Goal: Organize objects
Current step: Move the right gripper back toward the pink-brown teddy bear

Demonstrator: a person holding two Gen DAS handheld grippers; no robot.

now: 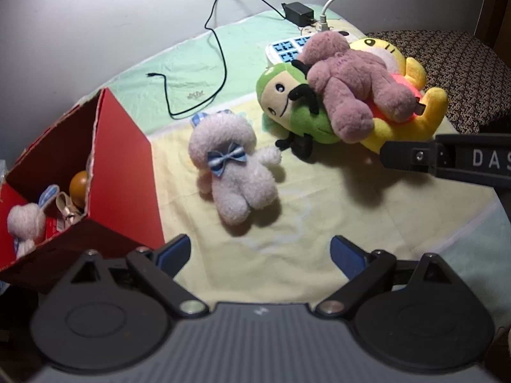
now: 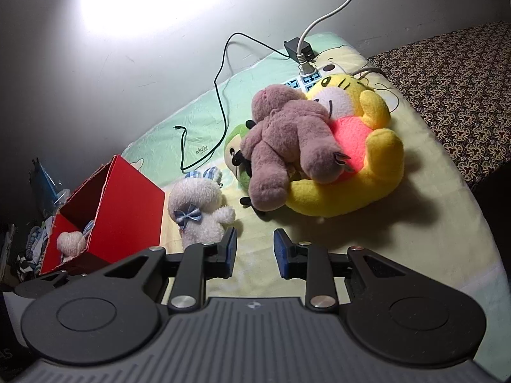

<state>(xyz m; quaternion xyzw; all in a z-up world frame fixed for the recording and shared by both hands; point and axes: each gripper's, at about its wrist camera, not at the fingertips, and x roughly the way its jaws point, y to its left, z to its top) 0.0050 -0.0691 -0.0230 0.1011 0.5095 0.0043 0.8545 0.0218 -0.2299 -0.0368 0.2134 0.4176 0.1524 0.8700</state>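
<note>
A white plush bunny with a blue bow (image 1: 233, 172) (image 2: 198, 214) lies on the pale bedsheet, just right of an open red box (image 1: 124, 172) (image 2: 127, 210). Inside the box sit another white plush (image 1: 25, 223) and an orange ball (image 1: 79, 185). Further back, a mauve plush bear (image 1: 354, 86) (image 2: 287, 137) rests on top of a green plush (image 1: 287, 95) and a yellow plush (image 1: 412, 118). My left gripper (image 1: 260, 242) stands wide open in front of the bunny, holding nothing. The right gripper (image 2: 255, 234) has a narrow gap between its jaws, empty, to the right of the bunny.
A black cable (image 1: 220, 51) snakes over the green part of the sheet to an adapter (image 1: 298, 11) plugged beside a power strip (image 1: 287, 49). A grey wall runs along the back. A dark patterned surface (image 1: 463, 63) borders the sheet on the right.
</note>
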